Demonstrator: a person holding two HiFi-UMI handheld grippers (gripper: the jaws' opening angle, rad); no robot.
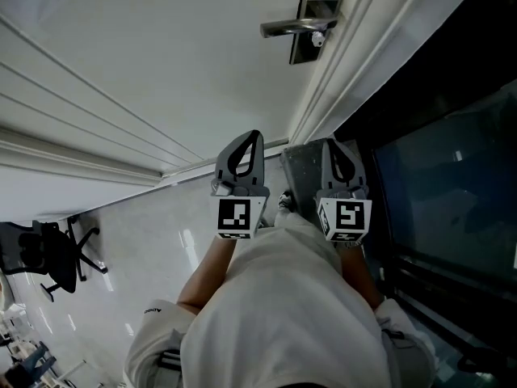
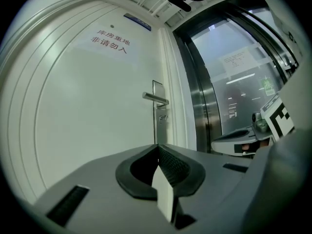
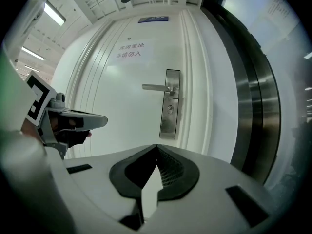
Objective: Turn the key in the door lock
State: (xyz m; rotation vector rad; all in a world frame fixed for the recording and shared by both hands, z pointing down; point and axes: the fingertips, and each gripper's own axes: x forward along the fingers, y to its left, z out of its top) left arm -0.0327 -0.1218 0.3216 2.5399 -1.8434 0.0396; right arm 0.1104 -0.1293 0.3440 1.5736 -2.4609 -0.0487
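A white door has a steel lock plate with a lever handle and a round lock cylinder below it. In the left gripper view a small key-like piece sticks out of the lock plate under the handle. Both grippers are held side by side, well short of the door, pointing at it. My left gripper is shut and empty, and it shows in the head view. My right gripper is also shut with nothing in it, and the head view shows it too.
A dark metal frame with glass panels stands right of the door. A sign with red characters hangs on the door. A black office chair stands on the glossy floor to the left. A steel plate lies at the door's foot.
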